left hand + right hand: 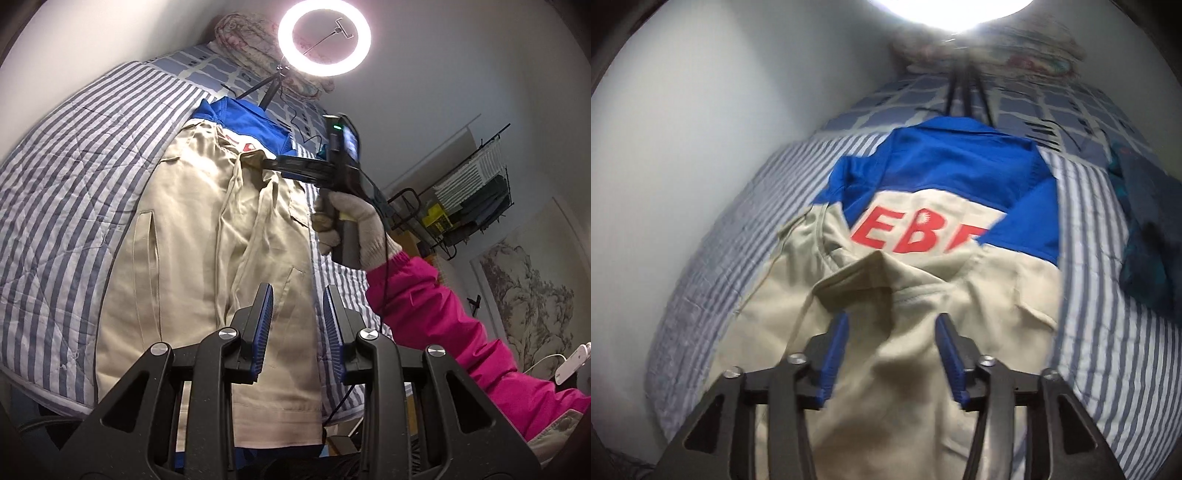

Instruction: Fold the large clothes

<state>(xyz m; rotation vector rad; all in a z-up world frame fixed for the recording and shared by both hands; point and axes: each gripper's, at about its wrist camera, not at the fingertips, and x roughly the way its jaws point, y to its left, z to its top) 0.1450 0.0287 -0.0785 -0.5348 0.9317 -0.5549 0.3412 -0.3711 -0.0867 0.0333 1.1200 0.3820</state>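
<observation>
- While the beige-and-blue work jacket (923, 288) lies spread lengthwise on the striped quilt (1108, 295), its side panels and sleeves appear already turned in over the middle, giving a long narrow shape; judged from this, the lengthwise folds are done and the crosswise folds remain.
- Just ahead of the right gripper (892, 332), a beige flap of the jacket stands peaked; the jaws are spread, nothing is pinched between them, and the cloth lies beneath.
- Beyond that flap, the blue upper part and collar face away from the tongs.
- Red capital letters sit on the beige band below the blue yoke; "EB" reads clearly, a third letter is cut off by cloth, and a small white star mark shows in the second letter.
- Below and beneath the left gripper (298, 314), the jacket's hem end lies near the bed edge; its jaws stand partly apart and hold nothing visible.
- Further out, a gloved hand (347, 221) in a pink sleeve (443, 317) carries the right tool over the collar end.
- Past the collar, a ring light (324, 37) on a tripod stands on the checked sheet (207, 66).
</observation>
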